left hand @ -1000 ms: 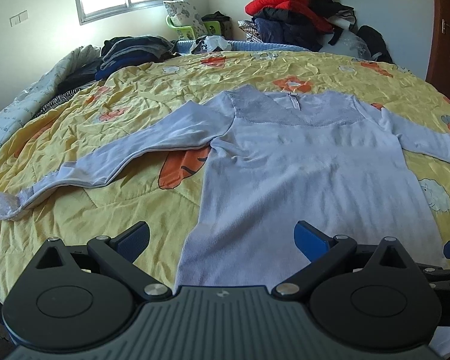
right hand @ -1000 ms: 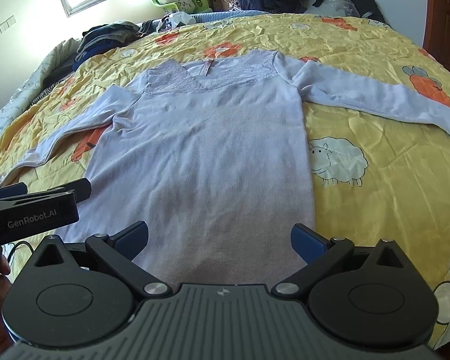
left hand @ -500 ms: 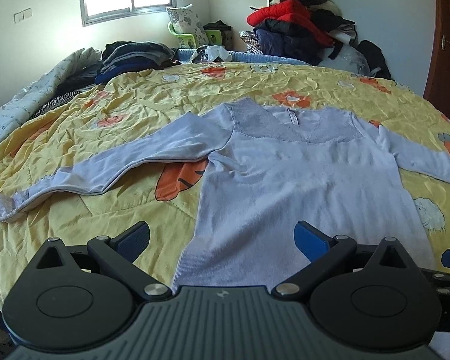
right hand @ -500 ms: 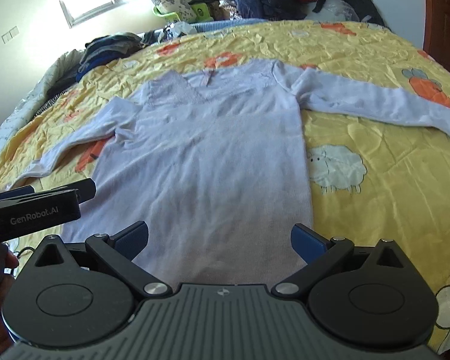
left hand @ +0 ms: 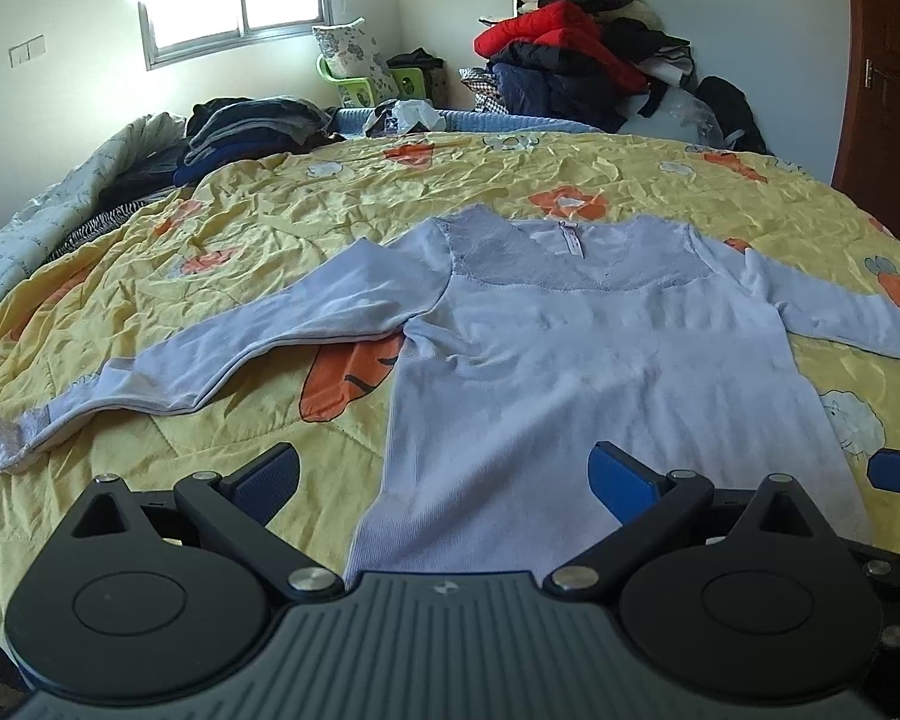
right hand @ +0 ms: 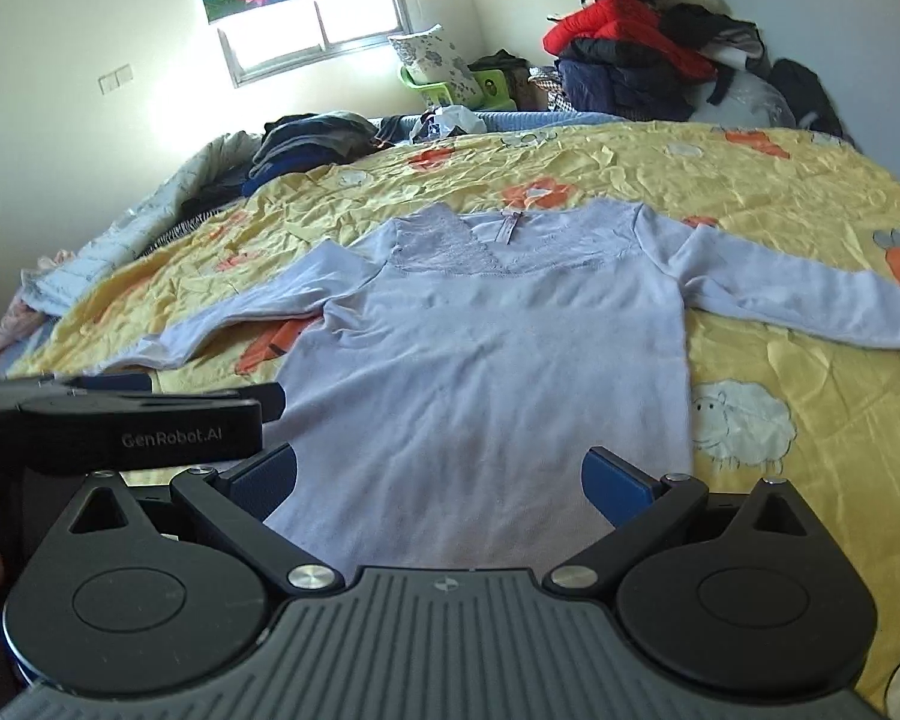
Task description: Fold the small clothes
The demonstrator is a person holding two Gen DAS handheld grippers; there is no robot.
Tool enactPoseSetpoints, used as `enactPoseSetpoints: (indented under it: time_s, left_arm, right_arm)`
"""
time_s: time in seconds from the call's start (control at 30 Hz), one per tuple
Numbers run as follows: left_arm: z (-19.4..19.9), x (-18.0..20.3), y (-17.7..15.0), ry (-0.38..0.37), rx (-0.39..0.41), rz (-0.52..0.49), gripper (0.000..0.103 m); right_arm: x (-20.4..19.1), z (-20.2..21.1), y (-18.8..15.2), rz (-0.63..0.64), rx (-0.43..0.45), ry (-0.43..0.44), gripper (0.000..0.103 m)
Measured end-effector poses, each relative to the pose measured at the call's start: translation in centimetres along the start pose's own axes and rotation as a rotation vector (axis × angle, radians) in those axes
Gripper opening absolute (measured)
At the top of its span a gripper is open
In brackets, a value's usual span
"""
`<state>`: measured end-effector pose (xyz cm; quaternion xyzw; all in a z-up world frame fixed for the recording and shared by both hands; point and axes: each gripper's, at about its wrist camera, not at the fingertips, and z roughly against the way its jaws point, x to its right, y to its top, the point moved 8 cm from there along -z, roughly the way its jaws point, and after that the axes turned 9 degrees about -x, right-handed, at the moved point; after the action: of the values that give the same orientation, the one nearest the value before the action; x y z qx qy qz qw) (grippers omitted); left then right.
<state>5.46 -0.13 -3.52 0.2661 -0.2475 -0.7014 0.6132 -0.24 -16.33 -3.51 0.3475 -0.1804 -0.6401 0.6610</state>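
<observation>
A pale lilac top (left hand: 600,372) lies flat on the yellow bed (left hand: 390,204), neck away, both sleeves stretched out sideways. The left tool (left hand: 444,474) and right tool (right hand: 441,471) hover side by side above its hem, each spread wide and holding nothing.
</observation>
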Motion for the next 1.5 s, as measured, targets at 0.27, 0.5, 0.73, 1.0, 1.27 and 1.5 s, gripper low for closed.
enactPoseSetpoints:
  time_s: [0.27, 0.5, 0.73, 1.0, 1.27, 1.5]
  left_arm:
    - [-0.4, 0.7, 0.9, -0.050, -0.030, 0.032, 0.103]
    - [-0.8, 0.9, 0.8, -0.015, -0.048, -0.005, 0.103]
    - [-1.7, 3.1, 2.0, -0.072, -0.081, -0.057, 0.103]
    - [-2.6, 6.3, 3.0, -0.114, -0.104, -0.098, 0.103]
    - [-3.1, 8.2, 3.0, -0.077, -0.080, -0.142, 0.103]
    - [-3.6, 7.8, 2.8, -0.047, -0.084, -0.138, 0.103]
  right_arm:
    - [1.0, 0.5, -0.4, 0.006, 0.031, -0.050, 0.103]
    - [1.9, 0.0, -0.1, 0.002, 0.014, -0.070, 0.103]
    - [8.3, 0.4, 0.7, -0.216, 0.100, 0.001, 0.102]
    - [18.2, 1.0, 0.0, -0.447, 0.183, -0.091, 0.101]
    - [28.8, 1.9, -1.3, -0.645, 0.282, -0.250, 0.097]
    - [35.3, 1.4, -2.3, -0.806, 0.352, -0.300, 0.082]
